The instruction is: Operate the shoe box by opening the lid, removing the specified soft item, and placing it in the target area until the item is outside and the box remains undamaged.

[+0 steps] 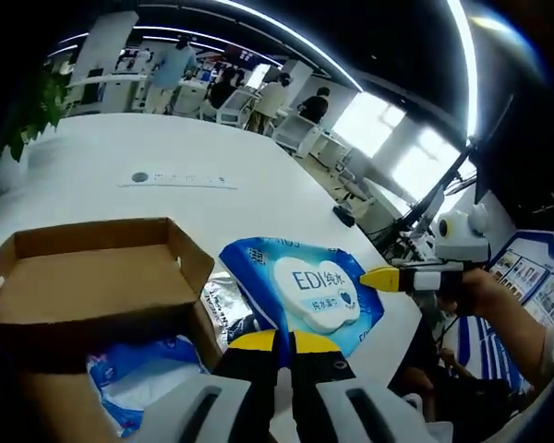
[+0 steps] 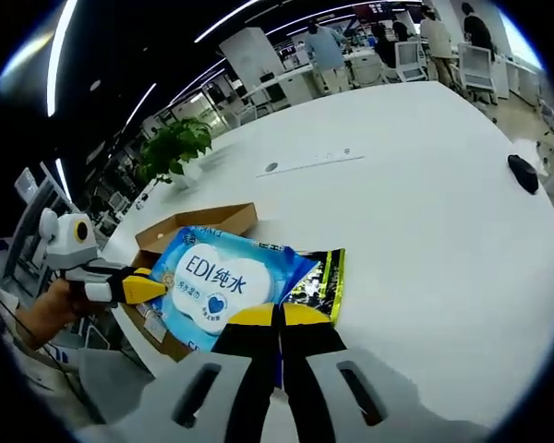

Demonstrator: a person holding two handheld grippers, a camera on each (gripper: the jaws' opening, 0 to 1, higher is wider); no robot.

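wipes pack (image 1: 305, 293): blue, white label | both tools clamp it | shoe box (image 1: 92, 277) lid open

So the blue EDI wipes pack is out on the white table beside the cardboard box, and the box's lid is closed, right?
Not quite: the cardboard box is open, not closed. The left gripper view shows its bare inside and another blue packet in it. The rest stands: the blue EDI wipes pack lies on the white table beside it.
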